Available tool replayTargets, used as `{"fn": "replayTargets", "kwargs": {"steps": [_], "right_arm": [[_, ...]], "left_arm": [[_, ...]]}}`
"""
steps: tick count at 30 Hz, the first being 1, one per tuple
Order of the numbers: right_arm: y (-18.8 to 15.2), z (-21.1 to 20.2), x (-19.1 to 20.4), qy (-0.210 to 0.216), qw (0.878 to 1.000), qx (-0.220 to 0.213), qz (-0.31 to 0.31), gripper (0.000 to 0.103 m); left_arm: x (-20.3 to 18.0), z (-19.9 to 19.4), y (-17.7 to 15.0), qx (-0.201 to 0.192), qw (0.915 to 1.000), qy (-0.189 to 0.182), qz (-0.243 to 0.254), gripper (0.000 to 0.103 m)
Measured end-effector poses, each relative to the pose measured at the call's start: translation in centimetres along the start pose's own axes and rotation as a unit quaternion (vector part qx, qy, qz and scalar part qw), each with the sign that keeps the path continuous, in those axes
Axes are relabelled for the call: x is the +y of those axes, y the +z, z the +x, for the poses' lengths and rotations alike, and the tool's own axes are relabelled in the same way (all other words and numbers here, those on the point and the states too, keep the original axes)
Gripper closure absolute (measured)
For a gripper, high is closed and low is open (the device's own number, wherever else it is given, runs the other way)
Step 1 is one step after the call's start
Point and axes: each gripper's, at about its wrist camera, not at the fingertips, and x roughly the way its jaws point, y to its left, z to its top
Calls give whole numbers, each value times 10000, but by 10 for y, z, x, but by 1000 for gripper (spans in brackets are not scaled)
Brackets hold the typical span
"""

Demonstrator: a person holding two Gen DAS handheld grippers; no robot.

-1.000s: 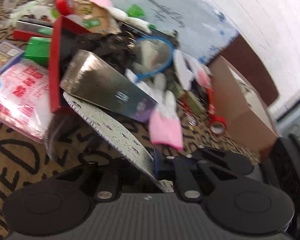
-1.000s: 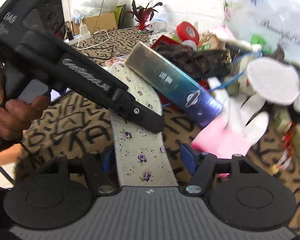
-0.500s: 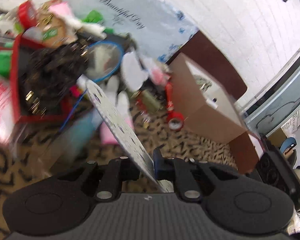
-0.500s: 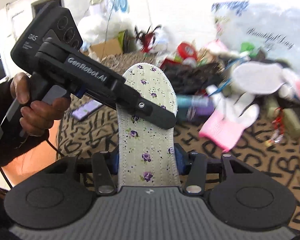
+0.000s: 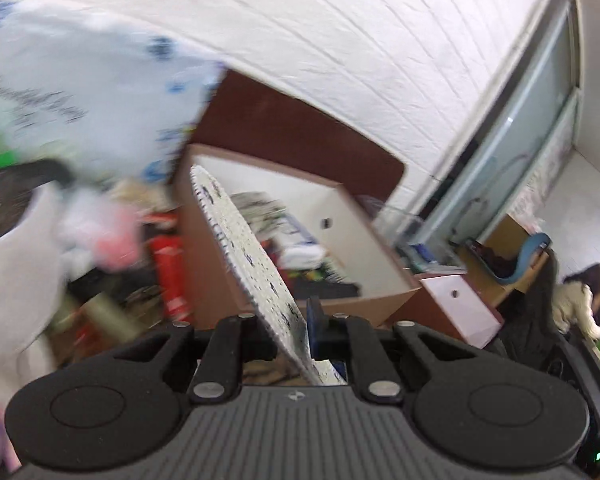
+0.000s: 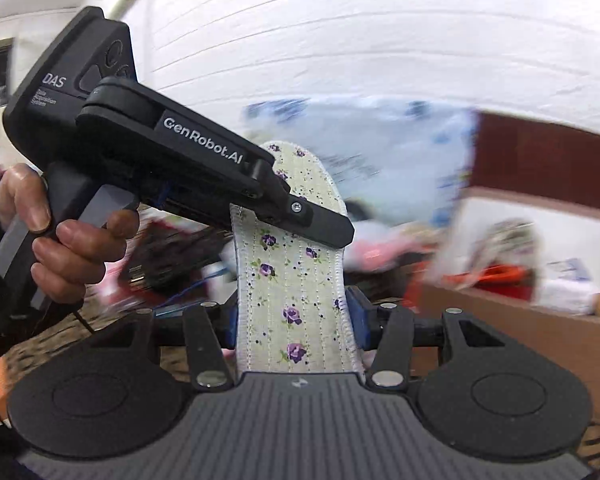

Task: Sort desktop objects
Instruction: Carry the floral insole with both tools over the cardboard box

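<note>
- Much of the clutter at the left of my left wrist view is smeared by blur — a white glove-like shape, something pink and a red tube are all I can make out.
- The floral insole [image 5: 244,256] runs edge-on up the middle of that view, its heel end cut off behind the housing.
- My left gripper [image 5: 290,330] is clamped thin on the insole's flat faces.
- In the right wrist view my right gripper [image 6: 294,322] pinches the insole [image 6: 296,272] across its width; its jaws have just been closing on it.
- My left hand [image 6: 56,236] holds the other gripper at centre left.
- The open cardboard box [image 5: 384,268] sits behind the insole — its contents are a blurred jumble of printed paper and cloth.
</note>
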Motion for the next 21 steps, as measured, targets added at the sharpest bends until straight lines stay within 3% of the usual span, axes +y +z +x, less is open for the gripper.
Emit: {"fn": "replayTargets", "kwargs": {"steps": [9,14,21], "right_arm": [[12,-22,-73,-1119,9927,-357,281,54],[21,-20,-114,-1591,9854,-468,383,54],[23,4,-171,-2110,9759,-286,471,54]], "left_arm": [[-51,88,51,295,9966,-550,539,92],[-70,135,78,471,9939,-687,718,92],[-78,203,99,710,9909,-690,910,92]]}}
